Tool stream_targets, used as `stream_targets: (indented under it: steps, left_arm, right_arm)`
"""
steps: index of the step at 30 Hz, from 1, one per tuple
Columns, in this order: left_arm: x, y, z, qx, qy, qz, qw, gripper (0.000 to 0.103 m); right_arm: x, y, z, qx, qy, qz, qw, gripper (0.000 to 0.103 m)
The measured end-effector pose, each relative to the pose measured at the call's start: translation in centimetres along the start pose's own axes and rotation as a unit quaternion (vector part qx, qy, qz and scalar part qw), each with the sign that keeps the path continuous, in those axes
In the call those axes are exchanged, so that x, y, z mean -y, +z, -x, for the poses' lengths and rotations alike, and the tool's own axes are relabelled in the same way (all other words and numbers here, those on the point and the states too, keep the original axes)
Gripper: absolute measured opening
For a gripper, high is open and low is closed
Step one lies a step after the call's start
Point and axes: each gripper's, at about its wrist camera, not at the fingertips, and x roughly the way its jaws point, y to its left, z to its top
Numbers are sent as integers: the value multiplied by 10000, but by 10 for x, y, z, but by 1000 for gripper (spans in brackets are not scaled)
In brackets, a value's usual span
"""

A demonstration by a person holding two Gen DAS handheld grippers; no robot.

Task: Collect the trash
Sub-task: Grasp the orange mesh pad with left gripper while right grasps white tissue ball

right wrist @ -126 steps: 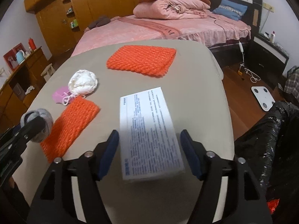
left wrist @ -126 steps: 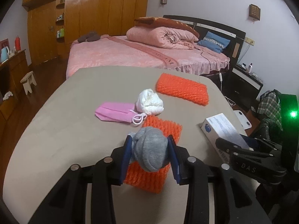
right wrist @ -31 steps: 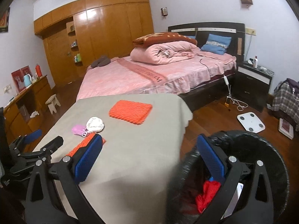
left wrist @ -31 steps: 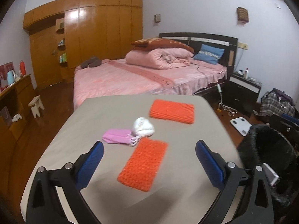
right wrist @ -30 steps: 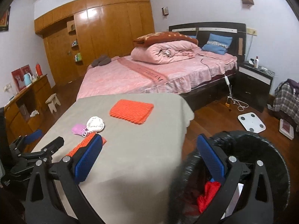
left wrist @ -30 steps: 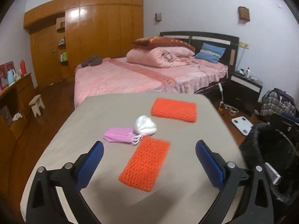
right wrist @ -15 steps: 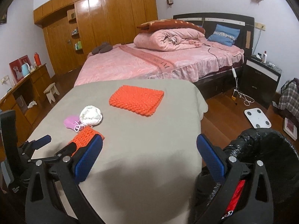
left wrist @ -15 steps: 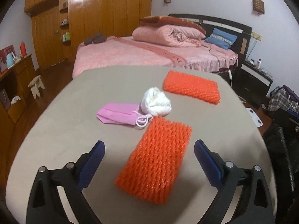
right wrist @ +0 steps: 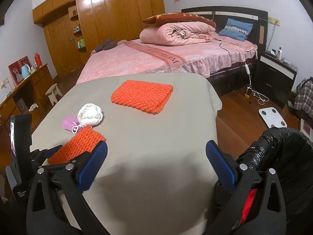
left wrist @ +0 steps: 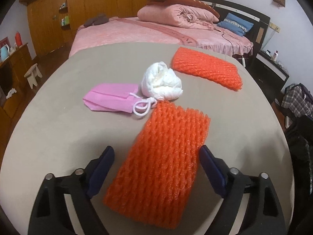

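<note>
The left gripper (left wrist: 156,168) hangs low over the near end of an orange foam net (left wrist: 162,162) that lies flat on the grey-beige table (left wrist: 58,133). Its jaws stand wide, one blue pad on each side of the net, holding nothing; whether the pads touch the foam cannot be told. The net's long axis runs from the near edge of the table away and slightly to the right, its far, ragged end pointing toward the bed (left wrist: 137,33).

Just beyond that far end sits a crumpled white wad (left wrist: 161,82), touching or nearly touching the net. To the left of the wad lies a folded pink face mask (left wrist: 111,98), its white ear loop (left wrist: 143,107) curling against the net's far left corner. A second orange foam net (left wrist: 207,68) lies farther back on the right, well apart from the first, its long axis running across the table.

The right gripper (right wrist: 156,162) hovers over the near right part of the table, jaws also spread wide and empty. In its view the first net shows at the left, between the left gripper's black fingers (right wrist: 49,150). At the right, just off the table's edge, stands a bin lined with a black trash bag (right wrist: 277,148), with something red (right wrist: 247,203) visible inside behind the right finger. A white bathroom scale (right wrist: 272,117) lies on the wooden floor beyond it.
</note>
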Motion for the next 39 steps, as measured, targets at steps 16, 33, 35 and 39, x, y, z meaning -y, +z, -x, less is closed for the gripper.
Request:
stream_targets:
  steps: [16,33,35,39]
  left_arm:
    - [18,-4,28,382,-496,1,9980,29]
    - [-39,24,62,1128,253,332,9927,29]
    - [-51,28,58,1143,364,390,9920,29]
    - [-69,32,51,1138,536,453,9910,29]
  right_arm:
    - [7,2,7,86,-53,-46,9999,98]
    - [-31,30,-21,153,307,82,9994,98]
    - [-42,38,-32,172,393,96,9990,98]
    - [-67,51,-53,141,510,198,9984,98]
